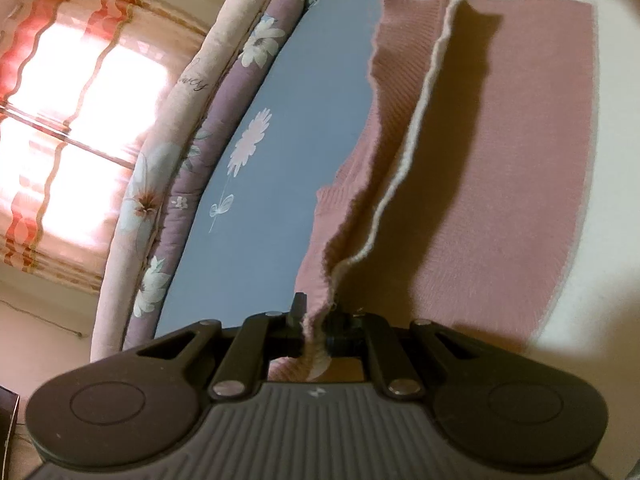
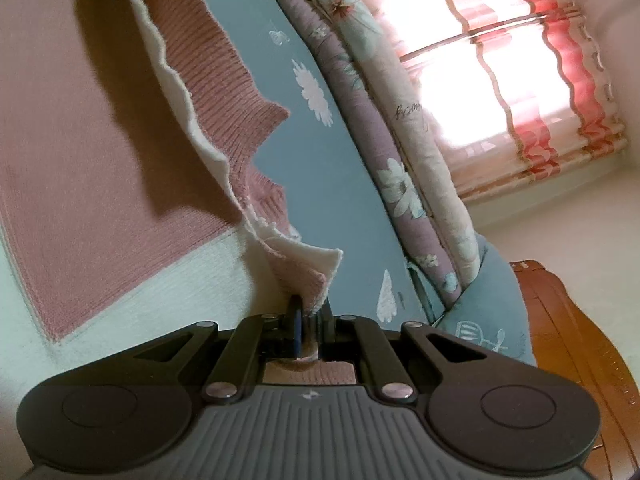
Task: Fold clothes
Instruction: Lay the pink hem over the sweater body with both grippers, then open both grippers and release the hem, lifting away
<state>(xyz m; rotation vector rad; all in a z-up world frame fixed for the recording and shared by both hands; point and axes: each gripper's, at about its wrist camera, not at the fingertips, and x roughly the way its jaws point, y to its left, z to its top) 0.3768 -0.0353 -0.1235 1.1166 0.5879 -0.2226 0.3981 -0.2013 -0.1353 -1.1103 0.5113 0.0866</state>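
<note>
On the bed, over the blue floral sheet (image 1: pixel 280 184), lies the pink and white knitted sweater (image 1: pixel 512 152), and you hold one edge of it with both tools. Your left tool (image 1: pixel 316 322) is closed on the edge where the white trim (image 1: pixel 416 128) meets the pink knit; the cloth passes between its fingers and hangs out behind them. Your right tool (image 2: pixel 312 312) is closed in the same way on a corner of the sweater (image 2: pixel 80 160) (a small flap of white and pink stands up just above its fingers). Between the two grips the raised edge runs as a wavy white line, lifted off the part that lies flat, and it throws a dark shadow on the pink panel beneath. A ribbed pink part (image 2: pixel 224 100) of the sweater hangs from the lifted edge toward the sheet. Beside the sheet, along the far side of the bed, you see a rolled purple quilt with white flowers (image 1: pixel 256 44). Behind it hangs a curtain with red wavy stripes (image 2: pixel 520 80), bright from the window. A brown wooden bed frame (image 2: pixel 568 320) shows in the right wrist view, at the right.
</note>
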